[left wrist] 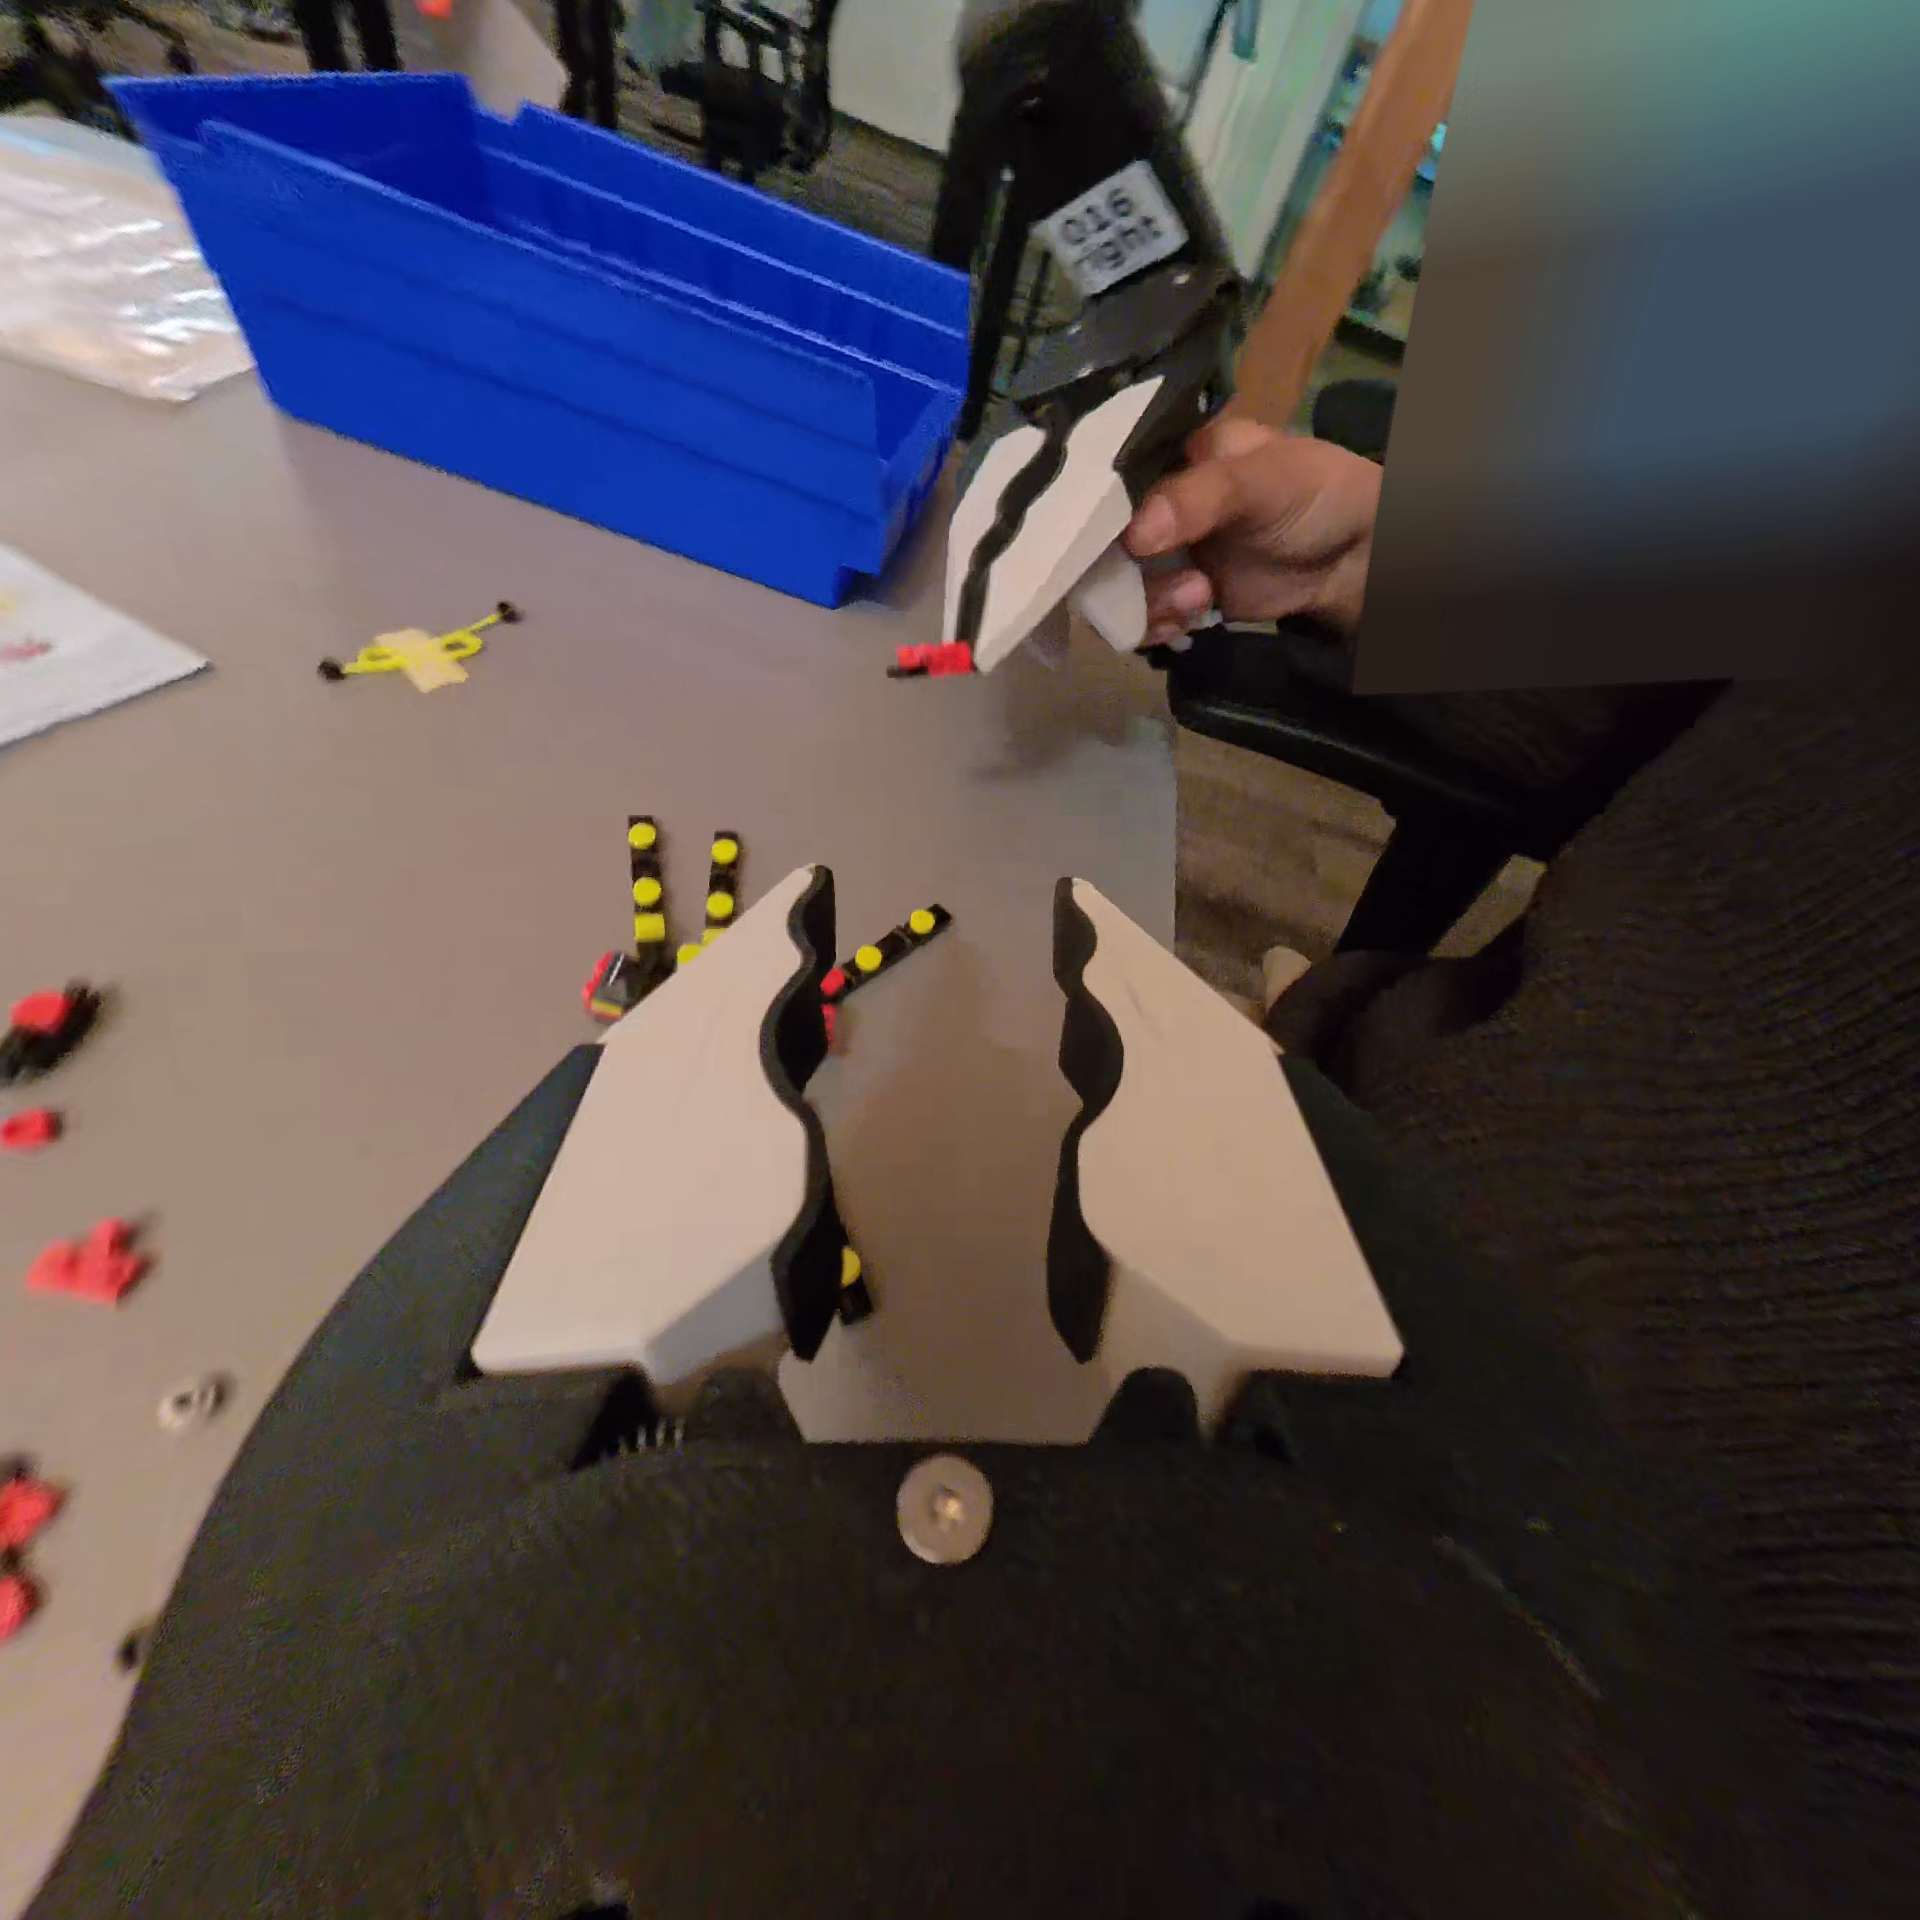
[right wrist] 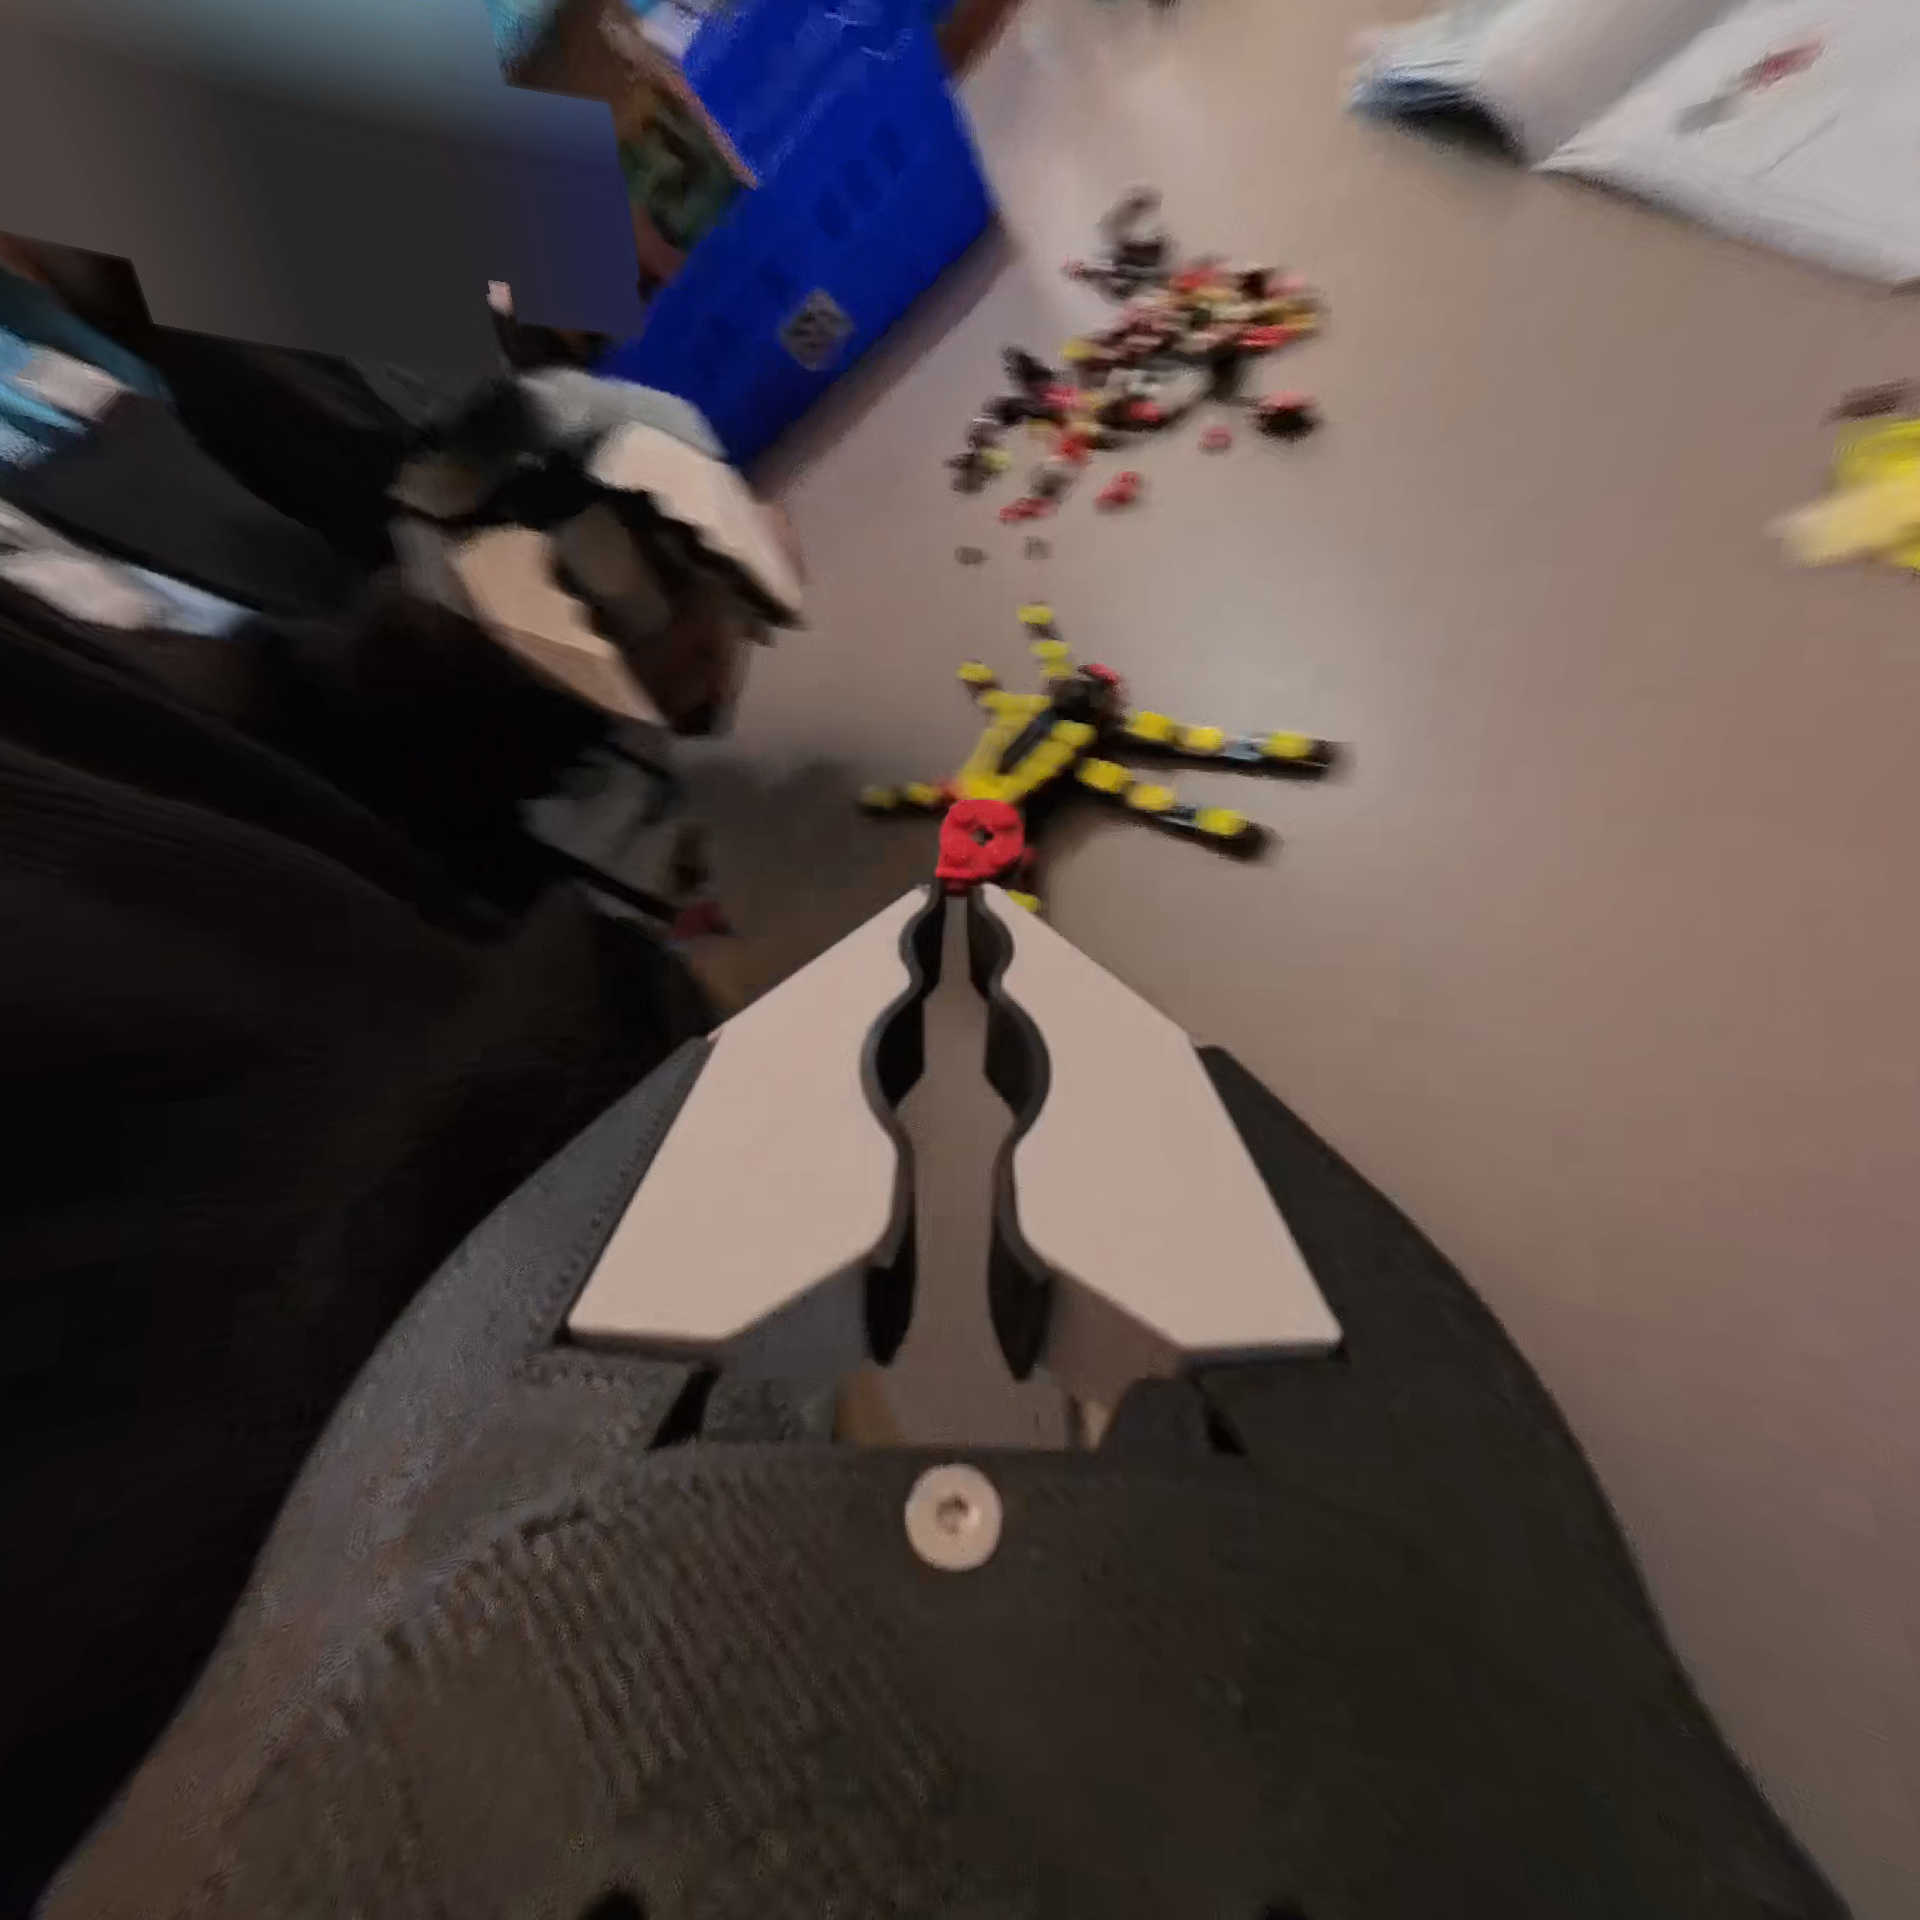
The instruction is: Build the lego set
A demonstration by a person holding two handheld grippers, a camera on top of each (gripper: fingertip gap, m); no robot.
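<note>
My left gripper [left wrist: 943, 883] is open and empty, just above the black-and-yellow lego assembly [left wrist: 686, 914] that lies on the grey table; its left finger hides part of the assembly. My right gripper [right wrist: 954, 896] is shut on a small red lego piece [right wrist: 979, 842] and holds it in the air above the table. In the left wrist view the right gripper [left wrist: 971, 649] shows at the table's right edge with the red piece [left wrist: 933, 659] at its tips. The assembly [right wrist: 1049, 753] lies just beyond the red piece in the right wrist view.
A blue bin [left wrist: 582, 312] stands at the back. A small yellow part [left wrist: 416, 652] lies in front of it. Loose red pieces [left wrist: 88, 1262] lie at the left. A pile of mixed pieces [right wrist: 1143, 364] and white sheets [right wrist: 1714, 114] lie farther off. Tip to tip, the grippers are about 11 centimeters apart.
</note>
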